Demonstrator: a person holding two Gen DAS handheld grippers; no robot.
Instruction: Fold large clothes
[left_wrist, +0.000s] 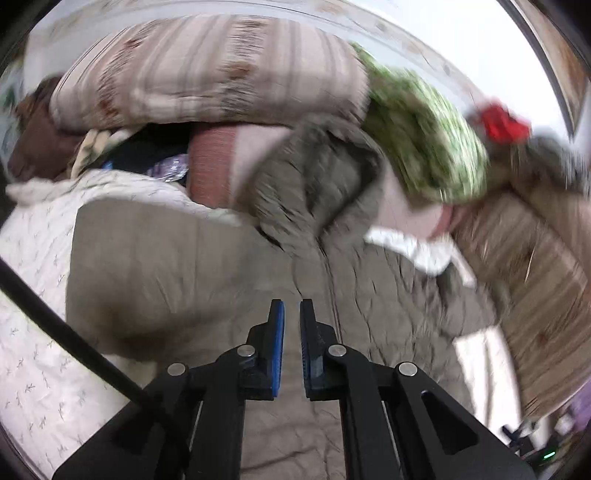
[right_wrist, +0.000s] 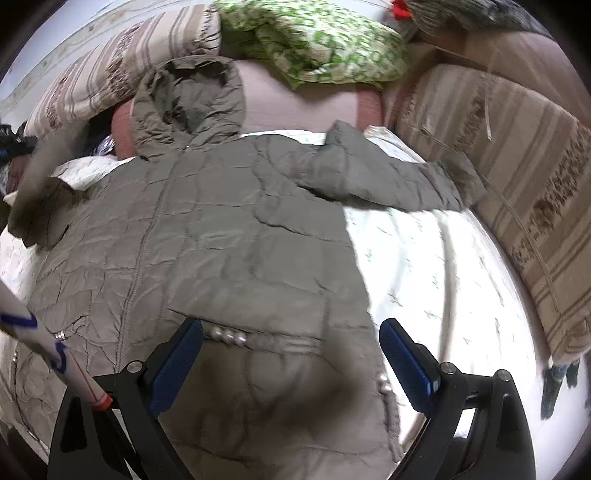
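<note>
The left tongs (left_wrist: 291, 314) are pressed together on nothing above the coat (right_wrist: 207, 229); the right tongs (right_wrist: 291, 343) stand apart over its hem. The coat lies spread across the bed (right_wrist: 436, 266), hood toward the head-end pillow (right_wrist: 317, 44). Its puffy, slick fabric may slip from a pinch, undoing a fold.

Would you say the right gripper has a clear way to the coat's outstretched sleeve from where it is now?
Probably yes. The right gripper is open above the coat's lower front, and the sleeve lies flat on the white sheet beyond it with nothing on top.
</note>
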